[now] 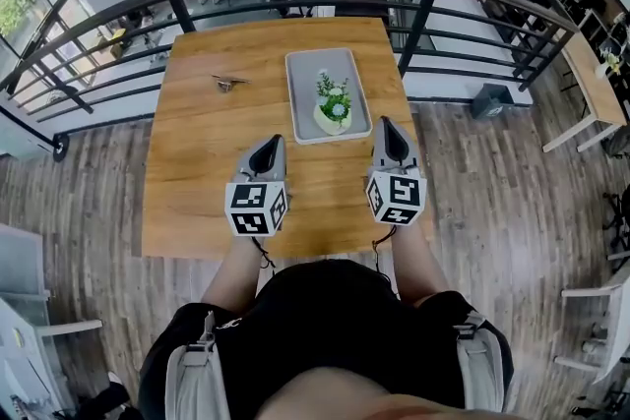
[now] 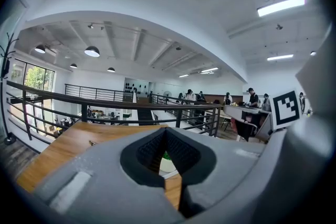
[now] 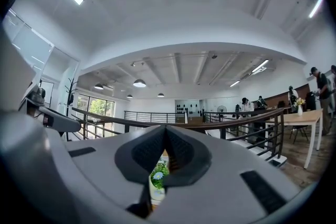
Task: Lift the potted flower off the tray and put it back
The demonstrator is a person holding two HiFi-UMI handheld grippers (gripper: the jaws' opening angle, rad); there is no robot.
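Potted flower [image 1: 333,105] stands upright on tray [image 1: 305,74], toward the desk [image 1: 217,162] far edge. Left gripper [image 1: 272,145] and right gripper [image 1: 386,127] are pressed together and empty, flanking the tray's near end. This fits pre-lift or after put-back.

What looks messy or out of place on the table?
Nothing much. The potted flower stands upright on the tray, nothing spilled. Only a small dark object lies alone on the table, left of the tray.
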